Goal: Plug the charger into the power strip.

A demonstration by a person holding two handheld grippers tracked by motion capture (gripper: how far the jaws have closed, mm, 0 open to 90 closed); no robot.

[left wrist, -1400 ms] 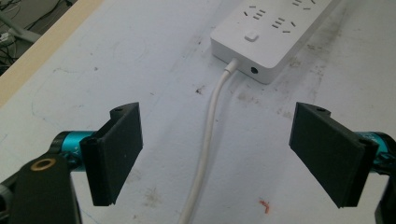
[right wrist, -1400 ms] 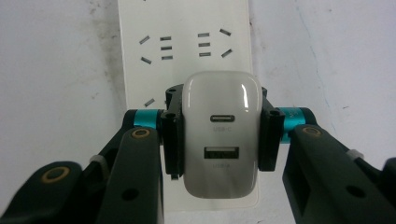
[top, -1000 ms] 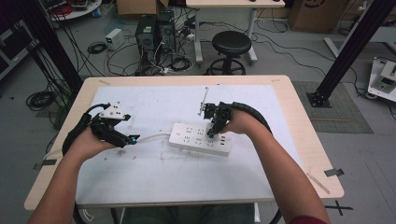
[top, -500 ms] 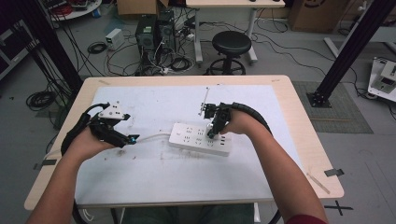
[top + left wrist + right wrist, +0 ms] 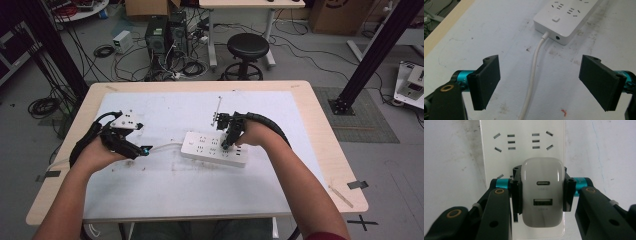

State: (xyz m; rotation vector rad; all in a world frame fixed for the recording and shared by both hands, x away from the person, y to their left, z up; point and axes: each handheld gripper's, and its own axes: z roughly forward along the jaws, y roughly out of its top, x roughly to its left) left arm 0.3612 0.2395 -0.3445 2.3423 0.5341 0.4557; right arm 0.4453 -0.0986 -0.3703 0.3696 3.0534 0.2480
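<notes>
High view first: I see my two claws over the white surface (image 5: 165,195). My left claw (image 5: 142,150) sits low at the left, and my right claw (image 5: 227,146) points down onto the strip (image 5: 200,146) in the middle. The strip is long and white and lies a bit slanted. Its cord (image 5: 162,146) runs out of its left end toward my left claw.

Left gripper view shows my left claw (image 5: 540,80) wide open. It holds nothing. The cord (image 5: 534,72) lies on the surface between the two black jaws and touches neither one. It goes up to the near end of the strip (image 5: 566,17), next to a small round hole. A little square button (image 5: 555,18) sits on top of the strip near that end.

Right gripper view shows my right claw (image 5: 541,195) closed tight on a white charger (image 5: 542,197). One jaw presses each side of it. The charger has two ports on its face, a small oval one above and a wider one below. The charger is right over the strip (image 5: 522,140). I cannot tell if its pins are in the holes. More empty holes show on the strip past the charger.
</notes>
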